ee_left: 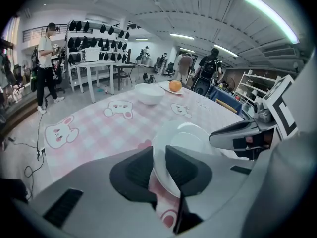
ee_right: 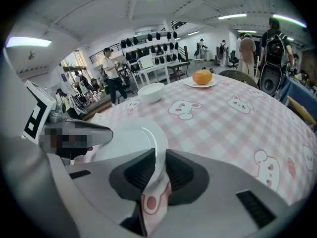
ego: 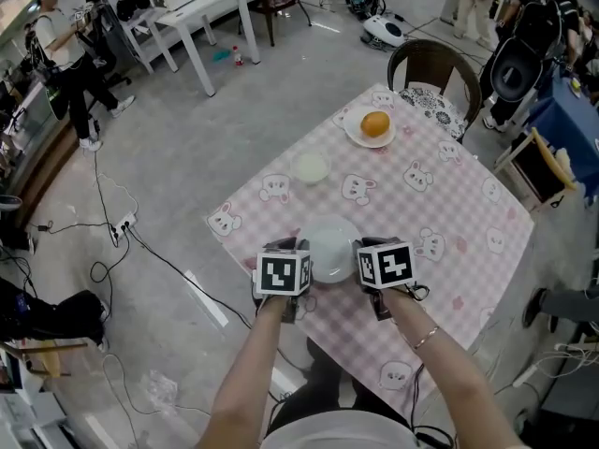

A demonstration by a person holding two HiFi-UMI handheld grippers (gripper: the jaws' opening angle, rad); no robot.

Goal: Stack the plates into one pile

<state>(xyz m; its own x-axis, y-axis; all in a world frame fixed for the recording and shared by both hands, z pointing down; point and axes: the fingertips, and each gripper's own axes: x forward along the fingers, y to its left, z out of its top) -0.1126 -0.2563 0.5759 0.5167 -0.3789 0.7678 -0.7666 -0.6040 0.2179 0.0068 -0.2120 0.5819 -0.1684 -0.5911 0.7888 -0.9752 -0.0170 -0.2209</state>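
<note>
Left hand-held gripper [ee_left: 158, 168]: clamped on one rim of the white plate [ego: 329, 246]. Right hand-held gripper [ee_right: 157, 170]: clamped on the opposite rim. The plate is low at the near edge of the tabletop [ego: 459, 213], well apart from the far plate [ego: 354, 135] bearing an orange [ego: 375, 123].

Recommended: keep both grips matched and the plate level in transit.

No legible writing; only square markers and rabbit prints.

Count: 2 plates, 1 bowl, 1 orange. near plate [ego: 332, 248] has its rim between both pairs of jaws. bowl [ego: 310, 167] sits beyond the jaws. far plate [ego: 356, 137] is further out and carries the orange [ego: 375, 123].
</note>
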